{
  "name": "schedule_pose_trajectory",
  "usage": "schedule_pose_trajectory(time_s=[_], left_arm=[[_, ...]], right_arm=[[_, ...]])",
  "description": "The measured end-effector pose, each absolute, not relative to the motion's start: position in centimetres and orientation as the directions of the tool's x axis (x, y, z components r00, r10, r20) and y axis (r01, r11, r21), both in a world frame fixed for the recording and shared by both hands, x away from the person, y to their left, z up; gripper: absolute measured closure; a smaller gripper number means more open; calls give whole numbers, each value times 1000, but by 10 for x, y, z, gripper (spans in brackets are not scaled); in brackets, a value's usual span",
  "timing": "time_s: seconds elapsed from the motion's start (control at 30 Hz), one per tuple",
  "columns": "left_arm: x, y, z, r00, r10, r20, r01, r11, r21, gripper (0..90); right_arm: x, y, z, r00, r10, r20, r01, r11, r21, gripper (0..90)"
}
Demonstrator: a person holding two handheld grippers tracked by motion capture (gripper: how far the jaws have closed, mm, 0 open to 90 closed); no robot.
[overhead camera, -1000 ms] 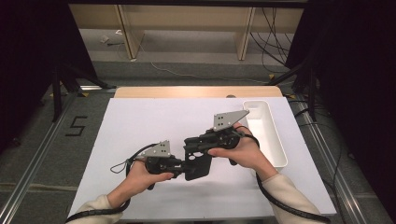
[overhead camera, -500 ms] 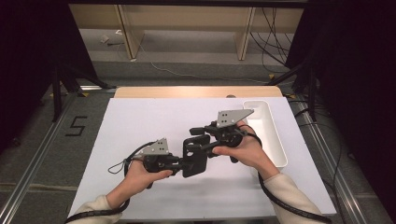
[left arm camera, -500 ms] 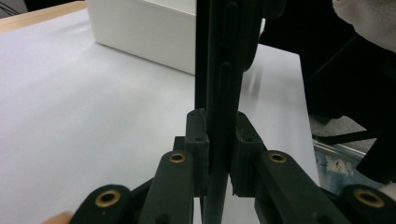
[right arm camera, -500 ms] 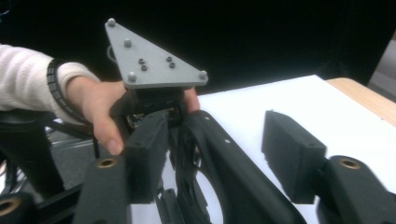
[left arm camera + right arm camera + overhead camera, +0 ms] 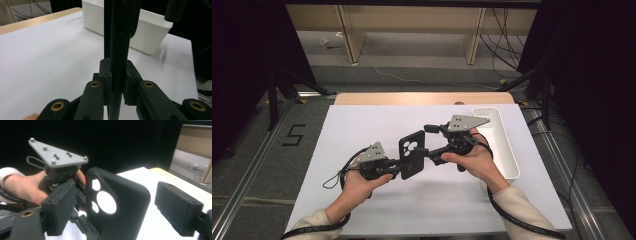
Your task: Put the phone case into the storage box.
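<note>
Phone case [image 5: 411,152], matte black with camera cutouts, stands clamped in left gripper [image 5: 396,167] jaws; right gripper [image 5: 431,142] jaws apart.

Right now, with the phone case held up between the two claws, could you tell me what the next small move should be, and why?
Probably close the right claw on the phone case: its pads stand open on either side of the case, while the left claw already clamps the lower edge.

White-topped table [image 5: 362,130], wooden far edge, white rectangular bin [image 5: 506,150] at its right side
</note>
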State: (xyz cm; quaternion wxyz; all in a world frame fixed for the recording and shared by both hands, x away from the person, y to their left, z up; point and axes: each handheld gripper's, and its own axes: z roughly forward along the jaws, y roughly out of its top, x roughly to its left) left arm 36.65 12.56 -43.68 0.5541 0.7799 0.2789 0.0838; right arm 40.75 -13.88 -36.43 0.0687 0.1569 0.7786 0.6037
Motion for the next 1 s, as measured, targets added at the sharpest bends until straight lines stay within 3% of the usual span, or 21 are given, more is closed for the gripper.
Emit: schedule_pose_trajectory(time_s=[0.27, 0.53, 1.0], left_arm=[[368, 129, -436, 780, 601, -175, 361, -203, 910, 797], [371, 124, -437, 737, 653, -175, 381, -188, 905, 797], [373, 106, -435, 728, 669, -149, 376, -208, 903, 797]], right_arm=[[409, -141, -368, -905, 418, 76, 168, 188, 968, 118], [407, -136, -374, -860, 507, 54, 173, 191, 966, 5], [397, -120, -384, -782, 622, 51, 178, 143, 974, 4]])
